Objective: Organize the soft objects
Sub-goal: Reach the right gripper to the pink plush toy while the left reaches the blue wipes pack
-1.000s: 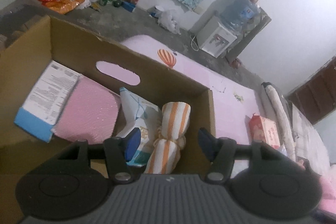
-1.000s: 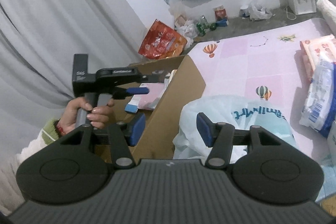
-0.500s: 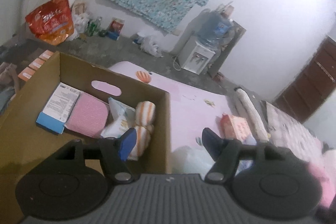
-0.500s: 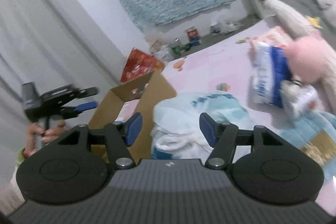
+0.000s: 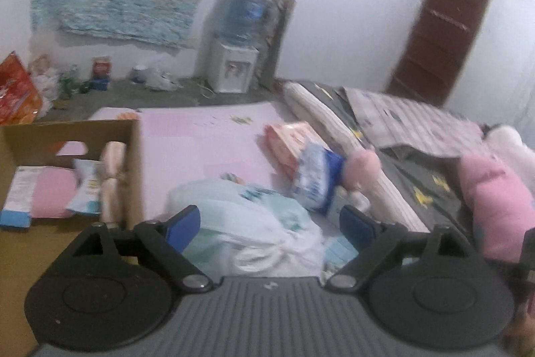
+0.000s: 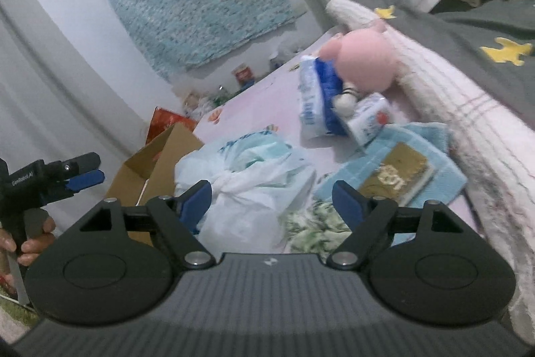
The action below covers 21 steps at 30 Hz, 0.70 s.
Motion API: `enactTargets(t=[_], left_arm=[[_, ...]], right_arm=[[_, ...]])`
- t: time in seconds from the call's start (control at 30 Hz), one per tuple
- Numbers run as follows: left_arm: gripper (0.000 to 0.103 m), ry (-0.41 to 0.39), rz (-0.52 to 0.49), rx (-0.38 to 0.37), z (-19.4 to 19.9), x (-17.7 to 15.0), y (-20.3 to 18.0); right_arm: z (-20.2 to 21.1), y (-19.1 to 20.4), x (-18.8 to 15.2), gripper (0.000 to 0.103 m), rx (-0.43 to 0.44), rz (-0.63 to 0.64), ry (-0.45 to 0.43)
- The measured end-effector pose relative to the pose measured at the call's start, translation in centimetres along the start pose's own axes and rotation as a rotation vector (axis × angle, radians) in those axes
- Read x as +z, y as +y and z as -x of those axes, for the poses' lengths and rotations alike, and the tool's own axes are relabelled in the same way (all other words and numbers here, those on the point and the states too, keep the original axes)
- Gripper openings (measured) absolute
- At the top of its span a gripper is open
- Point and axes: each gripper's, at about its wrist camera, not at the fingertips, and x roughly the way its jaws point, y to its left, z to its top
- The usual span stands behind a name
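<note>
Both tools empty, nothing between the pads. Left tool [image 5: 269, 221] with jaws just spread wide; right tool [image 6: 272, 201] likewise just opened.

Tied white plastic bag [image 5: 247, 223] of soft goods lying on the pink mat [image 5: 200, 143], dead ahead of the left tool and just below its fingertips, framed between the two blue pads. From the right tool, same bag [image 6: 244, 176] ahead and toward its left finger, knot facing the tool. Long axis not clear; bundle roughly round.

Cardboard box [image 5: 133, 163] immediately left of the bag, already holding a striped rolled towel [image 5: 112, 179] and packets. Pink plush [image 6: 362, 62] and blue tissue pack [image 6: 316, 96] farther ahead, beyond the bag.

Judgement: left tool nearer the box; either could take the bag, gripping across the knot.
</note>
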Motion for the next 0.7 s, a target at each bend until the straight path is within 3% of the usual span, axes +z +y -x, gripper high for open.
enactTargets(t=[0.3, 0.53, 0.7], left_arm=[[0.093, 0.065, -0.128, -0.015, -5.5, 1.1, -5.7], [0.093, 0.123, -0.243, 0.04, -12.7, 3.3, -8.1], [0.093, 0.207, -0.291, 0.056, -19.5, 4.8, -8.9]], right_arm=[[-0.6, -3.0, 2.2, 0.081, -0.027, -0.035, -0.093], [-4.1, -6.3, 8.1, 0.083, 0.005, -0.123, -0.136], [-9.5, -8.3, 12.7, 0.089, 0.001, -0.175, -0.099]])
